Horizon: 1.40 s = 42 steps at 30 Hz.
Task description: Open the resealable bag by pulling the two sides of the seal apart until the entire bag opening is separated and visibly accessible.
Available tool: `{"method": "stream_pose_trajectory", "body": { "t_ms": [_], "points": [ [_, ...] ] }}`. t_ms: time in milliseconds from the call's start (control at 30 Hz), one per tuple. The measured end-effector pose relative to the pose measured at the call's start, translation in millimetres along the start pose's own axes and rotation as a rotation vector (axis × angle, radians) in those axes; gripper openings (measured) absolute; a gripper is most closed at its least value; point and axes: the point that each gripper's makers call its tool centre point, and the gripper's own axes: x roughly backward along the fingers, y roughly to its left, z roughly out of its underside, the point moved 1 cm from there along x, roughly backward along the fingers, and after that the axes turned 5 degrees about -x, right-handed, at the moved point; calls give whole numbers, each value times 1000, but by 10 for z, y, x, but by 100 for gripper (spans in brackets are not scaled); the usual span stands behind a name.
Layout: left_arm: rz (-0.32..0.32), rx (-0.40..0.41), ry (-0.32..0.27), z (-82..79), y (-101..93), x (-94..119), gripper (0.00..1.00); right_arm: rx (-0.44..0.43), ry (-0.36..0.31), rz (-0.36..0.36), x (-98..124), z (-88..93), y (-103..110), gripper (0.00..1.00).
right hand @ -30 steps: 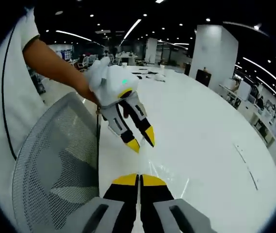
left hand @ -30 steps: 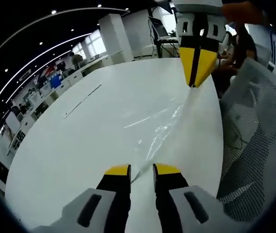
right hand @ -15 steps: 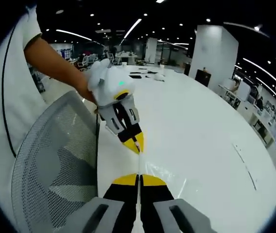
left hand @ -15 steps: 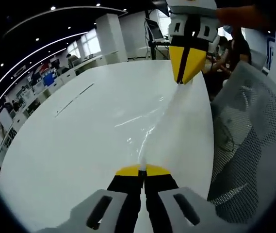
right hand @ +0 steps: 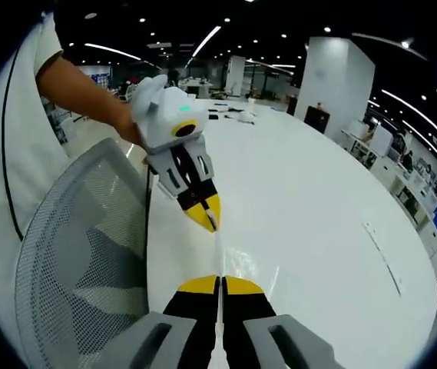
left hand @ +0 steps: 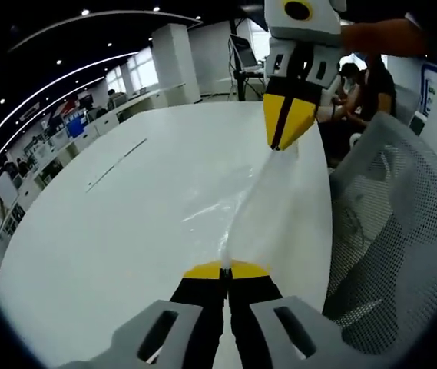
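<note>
A clear resealable bag [left hand: 253,204] is stretched above the white table [left hand: 110,231] between both grippers. In the left gripper view my left gripper [left hand: 223,269] is shut on the bag's near edge, and the right gripper [left hand: 279,144] comes down from the top, shut on the far edge. In the right gripper view my right gripper [right hand: 220,281] is shut on the bag [right hand: 233,261], a faint glint on the table just ahead of its tips. The left gripper [right hand: 208,223], held in a person's hand, points at it from above with its jaws together.
A grey mesh chair back [left hand: 391,246] stands at the table's edge, seen again as the chair [right hand: 80,261] beside the person's white sleeve. A dark seam line [left hand: 118,163] crosses the tabletop. Desks, pillars and seated people fill the office behind.
The left gripper has shut on the bag's near edge after standing open around it. Both grippers have since drawn slightly apart, and the film is pulled taut.
</note>
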Motion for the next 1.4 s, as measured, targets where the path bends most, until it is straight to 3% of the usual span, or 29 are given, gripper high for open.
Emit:
{"method": "stream_pose_trajectory", "body": {
  "t_ms": [167,400,567,700,900,1067,1400],
  "points": [
    [1,-7,-9,-49,-41,38,0,-20,-1,7,17,34,-8,0],
    [29,-19,-3,69,-131,1,0,12,-4,2,-11,24,36,0],
    [36,-3,-4,74,-135,8,0,-14,8,-5,-53,77,60,0],
    [42,-41,-3,63,-142,11,0,-40,9,1,-72,94,46,0],
    [55,-50,-3,-7,-180,10,0,-68,-11,-2,-114,17,65,6],
    [67,-64,3,-92,-189,1,0,-38,-2,-6,-222,-18,103,12],
    [89,-78,19,-279,-241,26,0,6,46,-47,-466,-91,217,7]
  ]
}}
